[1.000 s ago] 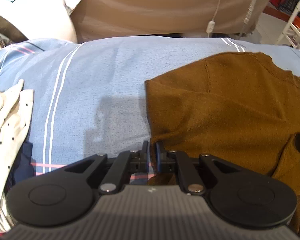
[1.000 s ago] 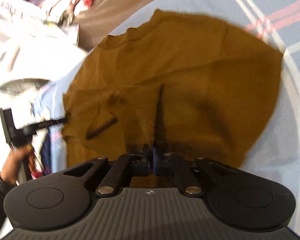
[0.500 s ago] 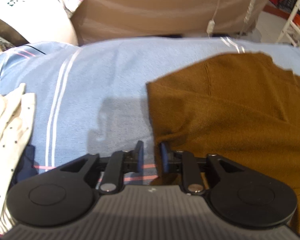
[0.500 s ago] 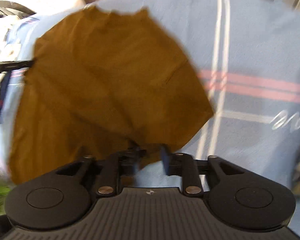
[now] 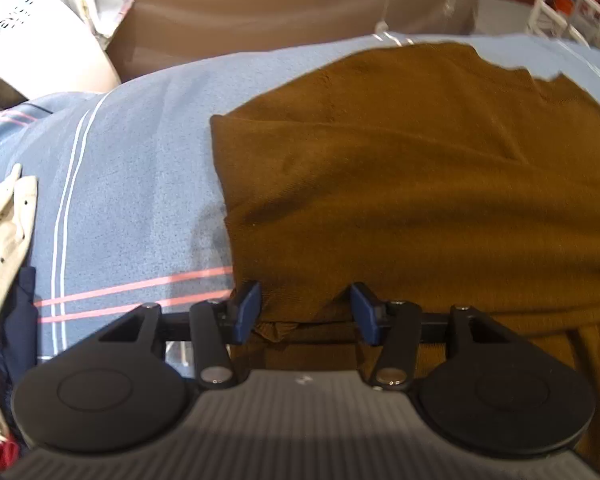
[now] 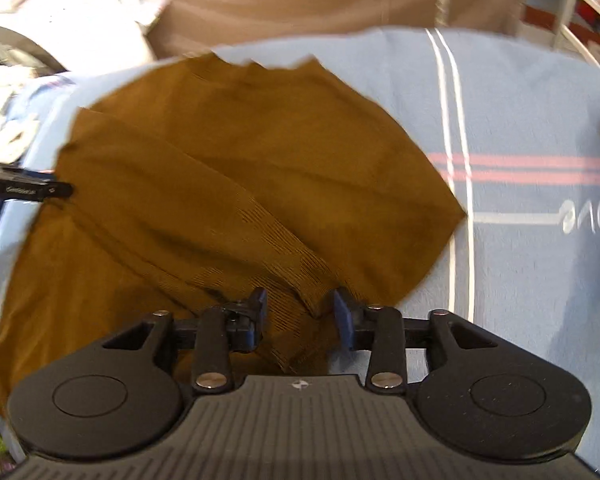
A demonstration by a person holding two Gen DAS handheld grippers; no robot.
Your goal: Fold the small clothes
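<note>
1. A rust-brown knitted sweater [image 5: 420, 184] lay partly folded on a light blue bedsheet with white and pink stripes [image 5: 132, 184], which covered the work surface.
2. The left gripper [image 5: 305, 312] pointed steeply down at the near left edge of the sweater. Its blue-padded jaws were opening, with a bunched bit of the brown knit lying loose between them and neither pad pressing on it.
3. The right gripper [image 6: 299, 316] stood at the near edge of the sweater's folded-over part, where a ribbed band showed. Its jaws were opening too, parted fairly wide, with the ribbed fabric between them but not clamped.
4. In the right wrist view the tip of the left gripper showed at the sweater's far left edge.
5. A cream, black-dotted garment [image 5: 4, 220] lay on the sheet at the left, well apart from the sweater.
6. A brown padded couch [image 5: 300, 8] stood behind the sheet.
</note>
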